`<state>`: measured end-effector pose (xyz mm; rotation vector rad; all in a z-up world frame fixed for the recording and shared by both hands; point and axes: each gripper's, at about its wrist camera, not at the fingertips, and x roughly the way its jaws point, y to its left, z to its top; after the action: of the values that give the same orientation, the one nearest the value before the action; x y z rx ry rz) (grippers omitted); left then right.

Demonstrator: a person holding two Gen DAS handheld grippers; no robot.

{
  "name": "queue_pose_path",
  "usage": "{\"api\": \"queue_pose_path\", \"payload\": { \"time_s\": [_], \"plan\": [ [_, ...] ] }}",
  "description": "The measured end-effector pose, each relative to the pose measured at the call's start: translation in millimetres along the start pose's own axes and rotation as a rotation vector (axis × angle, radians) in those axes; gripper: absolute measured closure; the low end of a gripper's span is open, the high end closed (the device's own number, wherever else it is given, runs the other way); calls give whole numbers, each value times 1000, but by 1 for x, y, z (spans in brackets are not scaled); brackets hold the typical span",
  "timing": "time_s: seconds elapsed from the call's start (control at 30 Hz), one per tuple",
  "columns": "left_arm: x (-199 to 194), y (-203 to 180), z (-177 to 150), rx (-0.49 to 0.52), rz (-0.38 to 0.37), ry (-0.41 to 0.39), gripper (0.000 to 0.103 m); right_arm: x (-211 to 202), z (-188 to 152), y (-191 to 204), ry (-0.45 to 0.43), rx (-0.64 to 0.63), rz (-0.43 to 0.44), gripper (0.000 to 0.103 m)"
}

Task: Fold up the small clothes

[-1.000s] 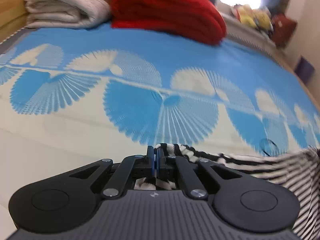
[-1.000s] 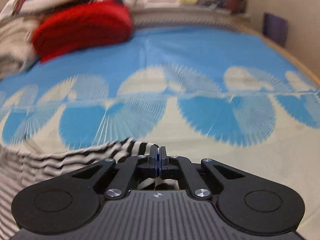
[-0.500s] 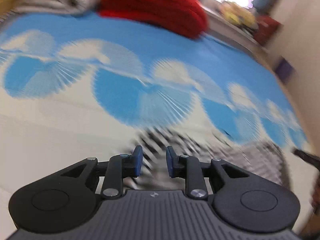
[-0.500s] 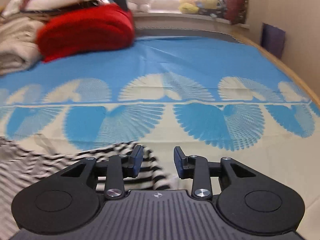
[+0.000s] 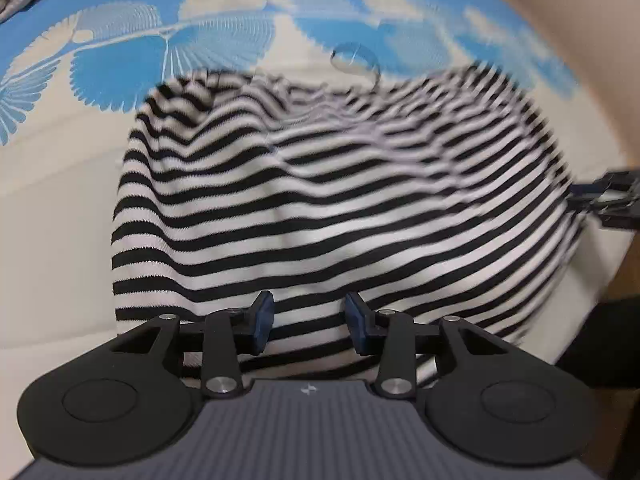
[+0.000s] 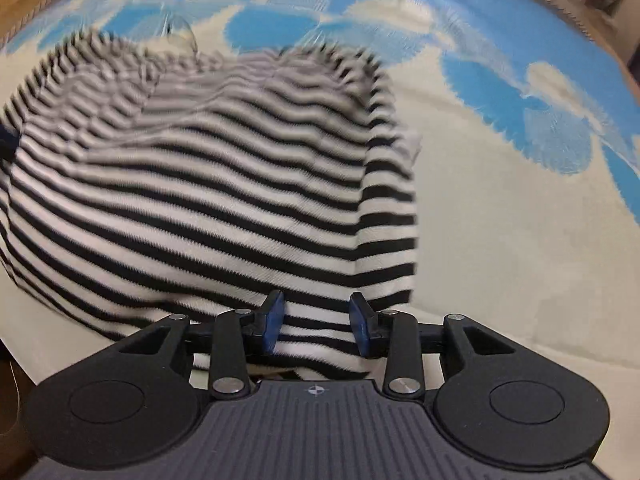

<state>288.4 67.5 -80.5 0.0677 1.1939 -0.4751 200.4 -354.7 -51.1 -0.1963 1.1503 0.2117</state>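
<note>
My left claw (image 5: 308, 322) points steeply down, jaws parted about halfway and opening; cloth shows in the gap below but neither pad presses it. My right claw (image 6: 318, 322) is the same: half open, nothing pinched.

The striped garment (image 5: 340, 208) lies dead ahead of both claws, spread on the bedspread (image 5: 56, 208), near hem right under the fingertips. Its long axis runs side to side, across my pointing line. From the left claw it reaches away to the right; from the right claw it reaches away to the left (image 6: 192, 184). So each claw sits over its own end of the near edge, neither nearer overall.

My guess: it's still rumpled at the far edge, so the next grab wants the side edges or far corners, reaching forward over the cloth.

Around: a clear ring-like thing (image 5: 354, 58) just beyond the far edge, partly blurred. Red and pale fabric at the far left corner. Nothing blocks the path.
</note>
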Motion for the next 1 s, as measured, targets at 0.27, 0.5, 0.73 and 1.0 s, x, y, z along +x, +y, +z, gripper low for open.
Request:
{"api": "queue_pose_path", "payload": {
  "time_s": [0.27,0.5,0.73,1.0],
  "plan": [
    [15,-4,-23,106,119,185,60,1,-18,-1,68,-48,-130,63],
    [-78,34,-11,-96,123,-81,59,-118,9,-23,-379,214,-133,54],
    [-84,58,-37,-276,83,-110,56,-137,-25,-27,-430,340,-129,48],
    [-68,75,-40,-414,73,-67,48,-125,-31,-43,-415,479,-122,48]
  ]
}}
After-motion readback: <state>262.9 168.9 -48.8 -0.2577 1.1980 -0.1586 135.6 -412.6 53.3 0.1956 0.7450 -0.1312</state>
